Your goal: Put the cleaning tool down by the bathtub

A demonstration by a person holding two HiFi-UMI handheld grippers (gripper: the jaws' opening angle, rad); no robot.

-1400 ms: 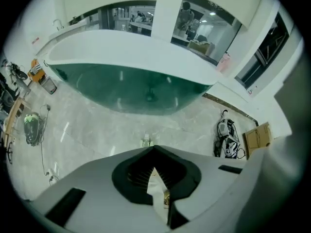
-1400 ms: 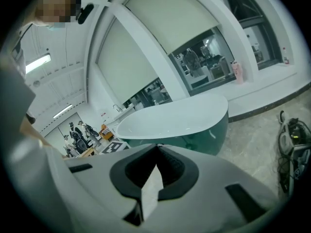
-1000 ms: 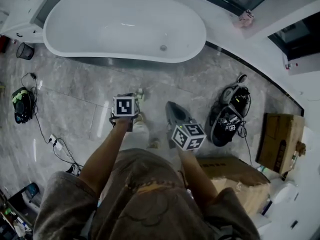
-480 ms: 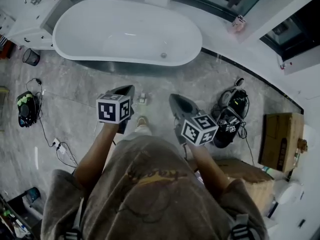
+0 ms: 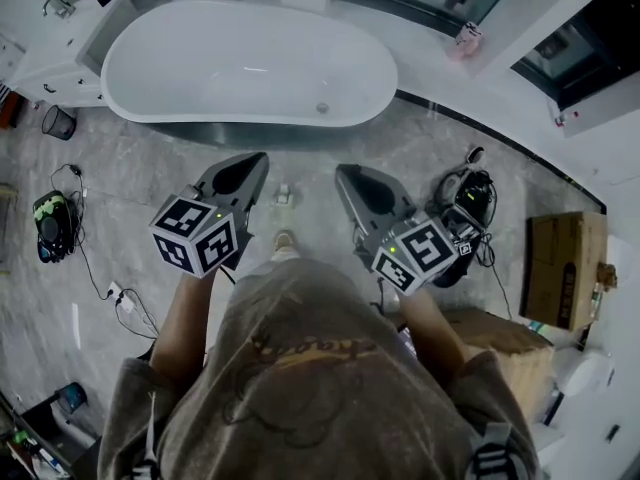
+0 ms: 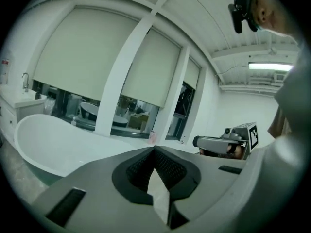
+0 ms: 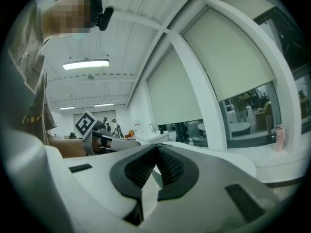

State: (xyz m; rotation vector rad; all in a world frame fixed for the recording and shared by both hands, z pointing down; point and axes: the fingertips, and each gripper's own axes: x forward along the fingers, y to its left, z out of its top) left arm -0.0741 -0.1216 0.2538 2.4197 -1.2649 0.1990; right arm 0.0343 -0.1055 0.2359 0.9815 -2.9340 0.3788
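White bathtub (image 5: 200, 63) — drain (image 5: 322, 108) in its floor — dark bin (image 5: 58, 122) nearby

A bathroom, though staged like a showroom or test set rather than a lived-in home. A white freestanding bathtub (image 5: 245, 63) stands at the far side on a grey marble-look floor (image 5: 150, 168). At far left is a white basin unit (image 5: 45, 53) with a tap (image 6: 25, 79). Beyond the tub, tall windows carry pale roller blinds (image 6: 87, 52), and a curved white ledge (image 5: 450, 78) holds a pink bottle (image 5: 465, 40). Cardboard boxes (image 5: 565, 268), a black bag (image 5: 470, 213) and loose cables (image 5: 118, 295) lie on the floor. Strip lights (image 7: 86, 64) hang from an open white ceiling, with people (image 7: 115, 126) standing in a hall beyond.
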